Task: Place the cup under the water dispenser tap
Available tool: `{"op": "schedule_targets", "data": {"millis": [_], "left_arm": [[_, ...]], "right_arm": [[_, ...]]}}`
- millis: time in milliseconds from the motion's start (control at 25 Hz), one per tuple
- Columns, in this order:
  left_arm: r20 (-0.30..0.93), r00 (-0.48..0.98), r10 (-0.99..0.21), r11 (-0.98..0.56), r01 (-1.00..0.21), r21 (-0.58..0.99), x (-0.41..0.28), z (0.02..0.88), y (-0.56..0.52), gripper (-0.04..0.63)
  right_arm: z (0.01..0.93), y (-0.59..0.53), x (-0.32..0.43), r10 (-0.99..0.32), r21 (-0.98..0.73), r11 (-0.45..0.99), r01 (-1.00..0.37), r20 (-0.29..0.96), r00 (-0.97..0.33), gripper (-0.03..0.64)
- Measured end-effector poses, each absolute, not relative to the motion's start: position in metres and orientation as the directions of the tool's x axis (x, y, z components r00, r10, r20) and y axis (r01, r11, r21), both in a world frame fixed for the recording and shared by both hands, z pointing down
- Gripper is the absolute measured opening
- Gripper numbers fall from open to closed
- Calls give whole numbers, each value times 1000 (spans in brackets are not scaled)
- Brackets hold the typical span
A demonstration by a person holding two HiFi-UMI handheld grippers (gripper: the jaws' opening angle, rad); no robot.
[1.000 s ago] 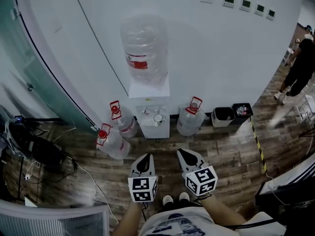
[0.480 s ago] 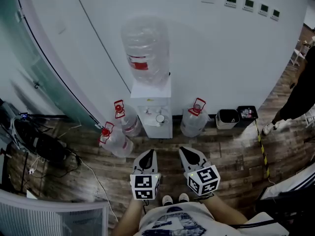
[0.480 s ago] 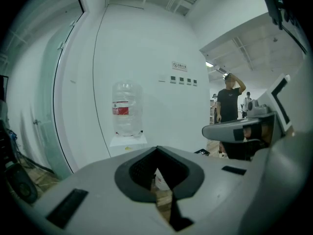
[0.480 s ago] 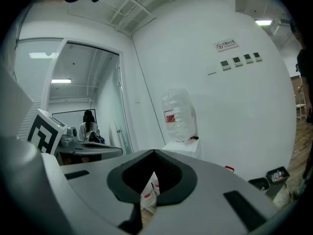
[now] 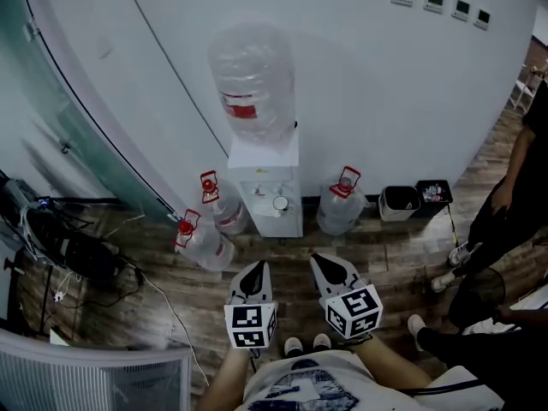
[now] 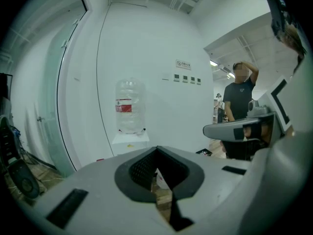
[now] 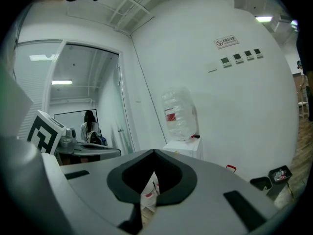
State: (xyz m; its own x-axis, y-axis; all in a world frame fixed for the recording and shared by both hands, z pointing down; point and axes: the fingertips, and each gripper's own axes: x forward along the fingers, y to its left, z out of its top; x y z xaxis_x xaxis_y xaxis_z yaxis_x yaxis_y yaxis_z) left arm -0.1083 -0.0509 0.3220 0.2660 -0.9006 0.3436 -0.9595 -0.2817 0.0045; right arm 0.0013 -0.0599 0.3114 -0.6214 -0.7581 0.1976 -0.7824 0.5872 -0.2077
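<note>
Standing on the wooden floor and facing the water dispenser [image 5: 267, 157], the person is holding both tools low and well short of it. The left tongs [image 5: 255, 268] and the right tongs [image 5: 318, 261] are each pressed together with nothing between them. A small white cup [image 5: 280, 203] appears to be sitting in the dispenser's tap recess, at twelve o'clock from the tongs, below the big upturned bottle [image 5: 253, 84]. It is showing too small to tell its material. It is likely light and thin-walled, easily crushed or tipped. A gentle pinch across the side wall just under the rim is looking like the safest hold.
</note>
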Motion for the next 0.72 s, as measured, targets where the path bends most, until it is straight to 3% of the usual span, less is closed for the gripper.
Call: {"op": "schedule_targets", "data": {"millis": [720], "left_arm": [[355, 263, -897, -276, -961, 17, -108, 328, -57, 49]], "right_arm": [[315, -65, -6, -736, -199, 610, -767, 218, -641, 20]]}}
